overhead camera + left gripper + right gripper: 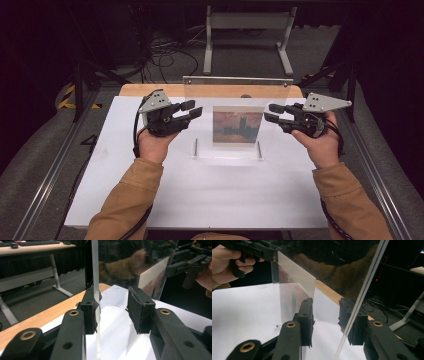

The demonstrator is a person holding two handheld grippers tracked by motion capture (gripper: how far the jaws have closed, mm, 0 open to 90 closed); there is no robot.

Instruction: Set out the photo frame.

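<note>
Upright clear pane [235, 97] mid-counter [150, 200], picture [237, 127] just before it; left claw [192, 111] and right claw [272, 113], jaws apart, straddle the pane's side edges unclamped.

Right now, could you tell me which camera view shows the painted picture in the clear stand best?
The high view: the picture faces the camera whole, reddish with a dark tower shape, inside the clear stand. The left gripper view catches it slantwise through the pane. The right gripper view shows it at a steep angle, pale and washed out.
</note>
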